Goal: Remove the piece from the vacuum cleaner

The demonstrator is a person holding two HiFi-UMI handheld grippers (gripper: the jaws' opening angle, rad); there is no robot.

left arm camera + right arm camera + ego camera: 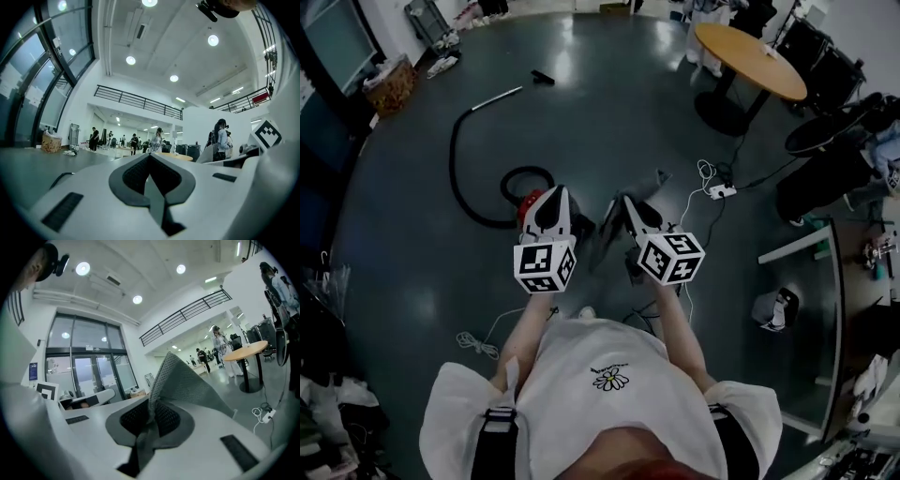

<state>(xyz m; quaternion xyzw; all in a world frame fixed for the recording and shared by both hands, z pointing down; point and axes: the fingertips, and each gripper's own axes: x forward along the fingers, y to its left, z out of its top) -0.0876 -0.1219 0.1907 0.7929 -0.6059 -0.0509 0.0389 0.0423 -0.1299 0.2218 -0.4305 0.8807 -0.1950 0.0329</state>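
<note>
The vacuum cleaner's red body (528,202) lies on the dark floor, partly hidden under my left gripper (555,193). Its black hose (455,173) loops away to a silver wand (497,97). In the left gripper view, the left gripper (150,158) points across the hall, shut with nothing between its jaws. My right gripper (622,202) is held beside it, above the floor. In the right gripper view, the right gripper (151,409) is shut on a grey mesh piece (185,380), which sticks up from between the jaws as a folded sheet.
A black floor nozzle (542,77) lies far off on the floor. A round wooden table (750,58) stands at the back right. A white power strip (722,191) with cables lies right of the grippers. A desk edge (806,244) is at the right, a white cord (473,342) lower left.
</note>
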